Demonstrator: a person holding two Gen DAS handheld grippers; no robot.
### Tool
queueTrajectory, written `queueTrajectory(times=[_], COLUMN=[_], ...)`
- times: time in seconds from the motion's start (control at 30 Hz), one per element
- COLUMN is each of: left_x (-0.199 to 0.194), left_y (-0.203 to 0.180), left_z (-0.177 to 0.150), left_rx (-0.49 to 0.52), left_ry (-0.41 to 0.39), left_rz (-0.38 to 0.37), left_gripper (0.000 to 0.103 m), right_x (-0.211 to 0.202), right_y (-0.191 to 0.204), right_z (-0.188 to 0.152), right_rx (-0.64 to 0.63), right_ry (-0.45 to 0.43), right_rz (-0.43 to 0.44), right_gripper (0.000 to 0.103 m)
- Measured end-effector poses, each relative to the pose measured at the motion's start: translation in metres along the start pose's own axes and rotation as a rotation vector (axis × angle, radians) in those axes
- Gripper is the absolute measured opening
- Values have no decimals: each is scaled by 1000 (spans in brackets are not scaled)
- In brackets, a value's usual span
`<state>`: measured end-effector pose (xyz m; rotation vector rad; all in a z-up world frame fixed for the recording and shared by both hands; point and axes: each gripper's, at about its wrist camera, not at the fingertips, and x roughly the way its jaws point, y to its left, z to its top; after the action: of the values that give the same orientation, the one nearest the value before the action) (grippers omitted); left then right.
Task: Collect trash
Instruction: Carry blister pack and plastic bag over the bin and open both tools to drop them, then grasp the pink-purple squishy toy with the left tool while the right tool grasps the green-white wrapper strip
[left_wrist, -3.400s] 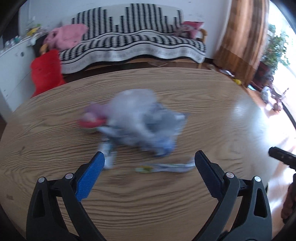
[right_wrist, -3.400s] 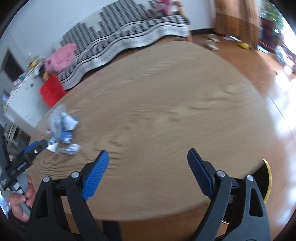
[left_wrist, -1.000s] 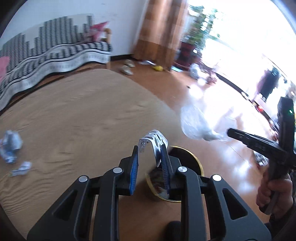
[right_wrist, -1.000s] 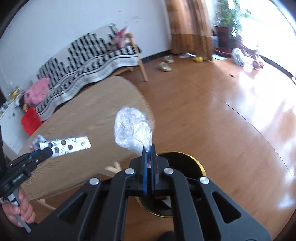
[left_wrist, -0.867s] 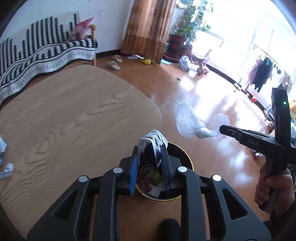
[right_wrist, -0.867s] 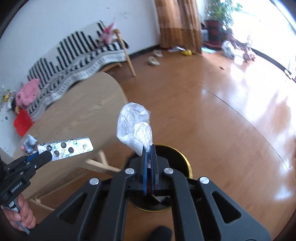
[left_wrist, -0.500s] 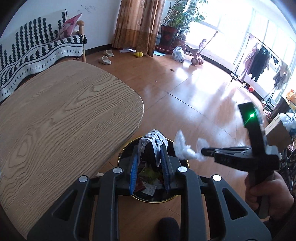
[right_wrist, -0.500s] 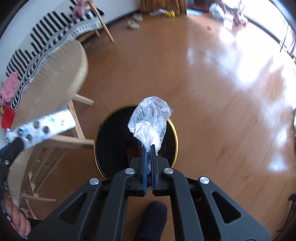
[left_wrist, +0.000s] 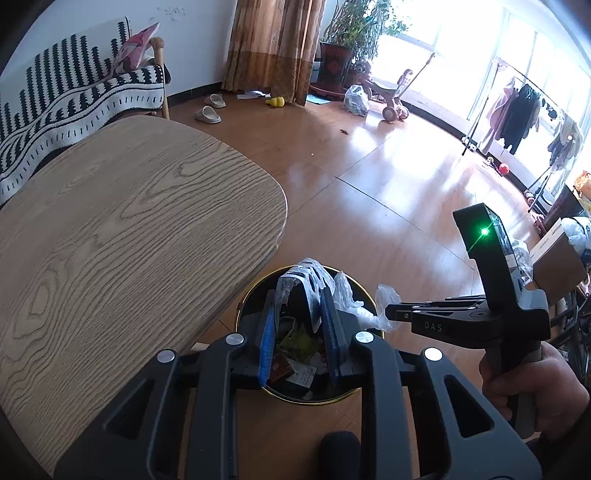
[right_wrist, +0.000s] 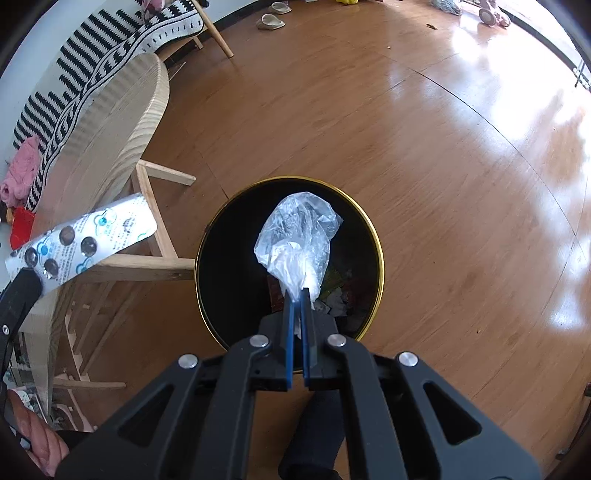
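My left gripper (left_wrist: 297, 325) is shut on a silver blister pack (left_wrist: 308, 282) and holds it over a black trash bin with a gold rim (left_wrist: 258, 384). The bin has several scraps inside. My right gripper (right_wrist: 295, 295) is shut on a crumpled clear plastic bag (right_wrist: 299, 236) and hangs right above the same bin (right_wrist: 378, 258). In the left wrist view the right gripper (left_wrist: 388, 314) comes in from the right with the bag (left_wrist: 386, 299) over the bin's rim. In the right wrist view the blister pack (right_wrist: 85, 240) sticks out at the left.
The wooden table (left_wrist: 110, 236) stands left of the bin, its edge close to the rim, with its legs (right_wrist: 155, 236) beside the bin. A striped sofa (left_wrist: 74, 99) is behind it. Slippers (left_wrist: 208, 114) and a toy scooter (left_wrist: 391, 99) lie on the wood floor.
Both grippers have swung off the table and down over the bin, each holding its piece. The right gripper has come closer to the left one and now points straight down.
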<state>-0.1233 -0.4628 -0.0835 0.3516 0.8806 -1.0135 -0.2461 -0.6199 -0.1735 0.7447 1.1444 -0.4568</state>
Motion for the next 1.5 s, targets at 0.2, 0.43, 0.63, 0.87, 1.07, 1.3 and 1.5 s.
queueTrajectory(times=[0.2,0.43,0.63,0.87,1.07,1.3,1.5], left_x=[2,12,22,32,13,-25,-72], left_y=[-4,-5,-10,-11,-7,36,118], left_z=[-2,-3,-5,-2,2,3,-6], left_rx=[0,7,21,38,32,-13,-144], left_ry=[12,36,56,38,-25,-53,-98], left_rz=[0,6,-13,-32,-22,69,194], left_gripper=[23,23,23,60,82,94,96], right_x=[2,-12,-9,-32,-43,-52,-56], right_y=[-7,-14,-23,-39,-29,30,125], right_z=[4,7,7,10,12,15,15], right_rx=[-3,14,36,113,109,-17,-175], right_ry=[12,-49,-34,-109,-147,-198,-245], right_rz=[-16,-57,-89,-96,-81,-75,36], right_gripper=[91,93,93,94,95,95,95])
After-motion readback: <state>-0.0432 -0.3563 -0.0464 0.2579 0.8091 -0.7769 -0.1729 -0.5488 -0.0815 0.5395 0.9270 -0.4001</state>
